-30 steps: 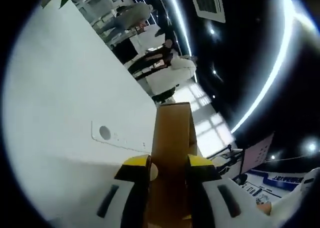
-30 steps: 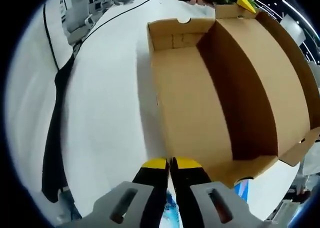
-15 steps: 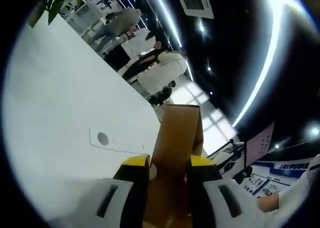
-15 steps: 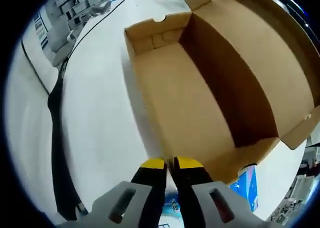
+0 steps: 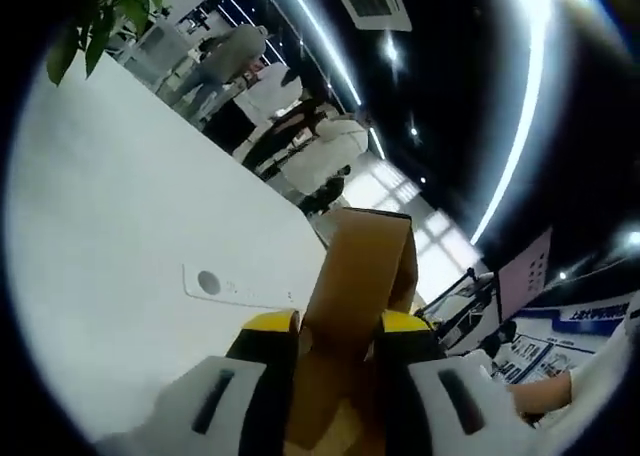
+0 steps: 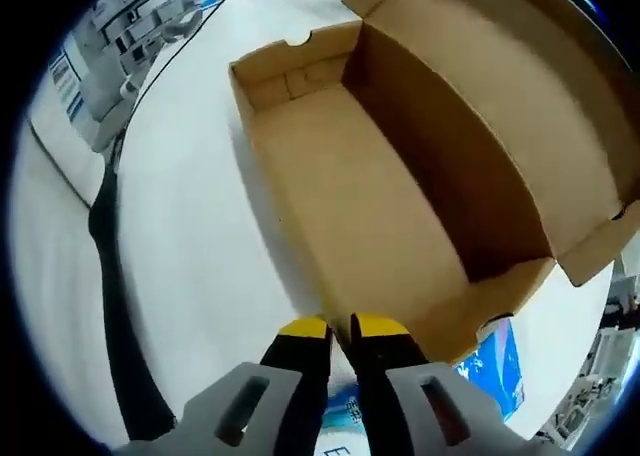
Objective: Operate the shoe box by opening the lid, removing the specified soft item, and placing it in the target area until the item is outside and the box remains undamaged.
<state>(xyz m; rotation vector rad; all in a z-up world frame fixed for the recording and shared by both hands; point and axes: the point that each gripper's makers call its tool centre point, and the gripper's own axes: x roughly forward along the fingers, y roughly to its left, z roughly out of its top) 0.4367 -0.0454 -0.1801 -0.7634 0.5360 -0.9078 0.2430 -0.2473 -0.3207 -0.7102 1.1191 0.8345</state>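
In the left gripper view, my left gripper (image 5: 338, 328) is clamped on a brown cardboard flap (image 5: 358, 266) that rises between its yellow-tipped jaws, above a white table (image 5: 130, 236); people (image 5: 290, 126) stand far behind.

In the right gripper view, my right gripper (image 6: 340, 328) has its jaws pressed together at the near wall of the open shoe box (image 6: 370, 206), whose lid (image 6: 500, 106) stands raised. I see bare cardboard inside. A blue printed sheet (image 6: 495, 366) lies beside the box.

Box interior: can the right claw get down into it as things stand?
Probably yes. The lid stands folded back, so the box is open from above, and its floor looks bare. The right claw sits shut at the near wall, with nothing over the opening.
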